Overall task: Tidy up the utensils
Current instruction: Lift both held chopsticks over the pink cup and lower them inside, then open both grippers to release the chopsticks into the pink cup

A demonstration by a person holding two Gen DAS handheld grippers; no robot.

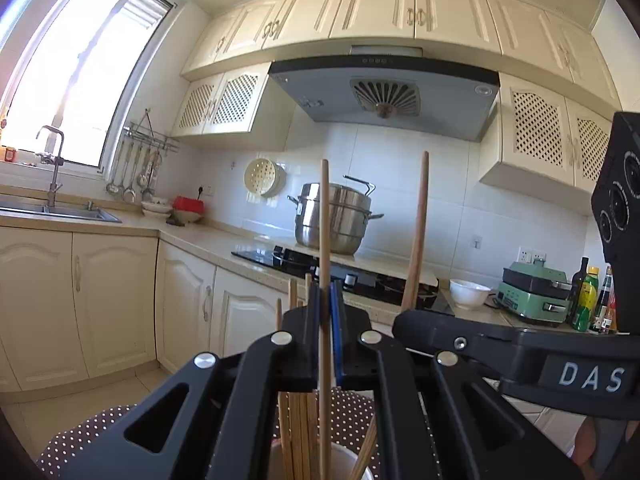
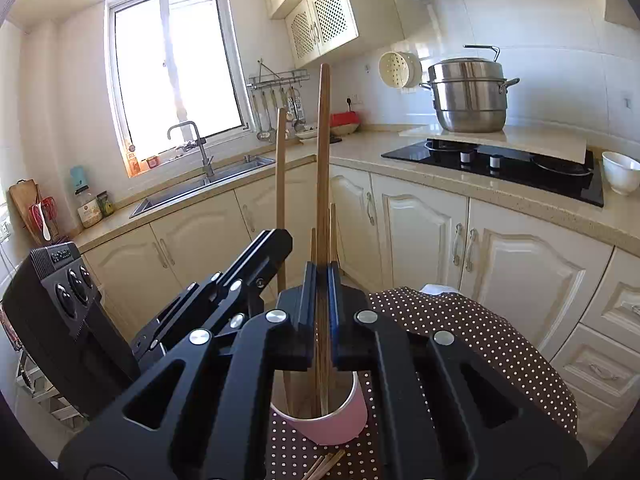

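A pink cup (image 2: pixel 332 420) with a white inside stands on a brown polka-dot cloth (image 2: pixel 472 332) and holds several wooden chopsticks; its rim shows in the left wrist view (image 1: pixel 340 454). My left gripper (image 1: pixel 325 296) is shut on one upright chopstick (image 1: pixel 324 240) whose lower end is in the cup. My right gripper (image 2: pixel 322 276) is shut on another upright chopstick (image 2: pixel 323 152), also reaching into the cup. Each gripper appears in the other's view, holding its stick (image 1: pixel 418 232) (image 2: pixel 281 184). Loose chopsticks (image 2: pixel 326 466) lie on the cloth in front of the cup.
Cream cabinets and a stone counter run behind, with a sink (image 2: pixel 208 188), a black hob (image 2: pixel 496 164), a steel steamer pot (image 2: pixel 470 96), a white bowl (image 2: pixel 620 172) and a green appliance (image 1: pixel 534 296) with bottles (image 1: pixel 586 300).
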